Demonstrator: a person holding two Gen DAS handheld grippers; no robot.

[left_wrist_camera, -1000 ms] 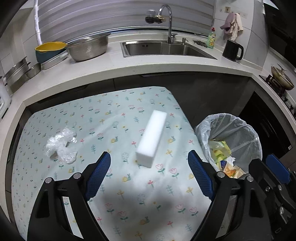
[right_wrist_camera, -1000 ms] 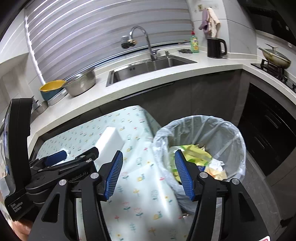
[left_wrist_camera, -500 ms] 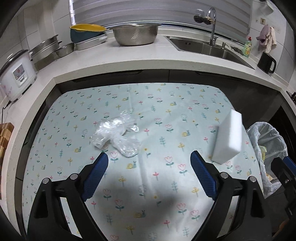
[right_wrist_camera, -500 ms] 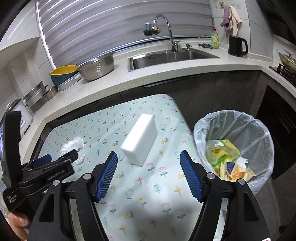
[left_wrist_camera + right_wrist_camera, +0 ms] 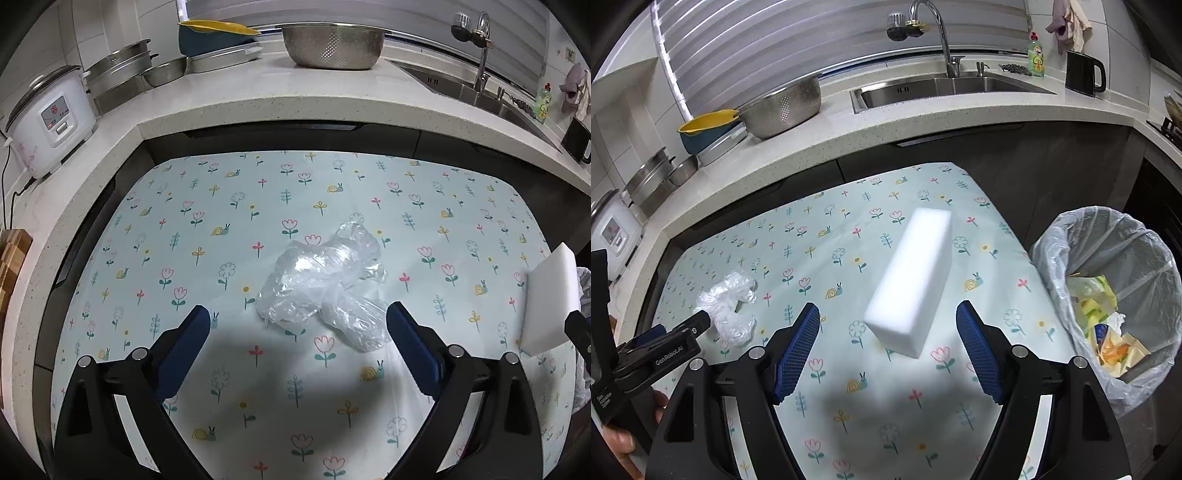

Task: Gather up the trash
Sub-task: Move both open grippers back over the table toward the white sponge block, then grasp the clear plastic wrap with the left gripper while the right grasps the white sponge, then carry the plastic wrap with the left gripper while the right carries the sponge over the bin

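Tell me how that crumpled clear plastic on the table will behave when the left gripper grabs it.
The crumpled clear plastic looks thin and wrinkled, so it will probably squash flat rather than resist. It seems very light, so a nudge from the open left gripper may slide it across the tablecloth. Its loose lobes will likely dangle, so a central pinch seems safest.

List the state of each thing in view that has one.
Left tongs: open, empty.
Right tongs: open, empty.
Plastic wrap: crumpled, on the table.
Foam block: lying flat.
Bin: lined, partly full.
Tap: no water visible.
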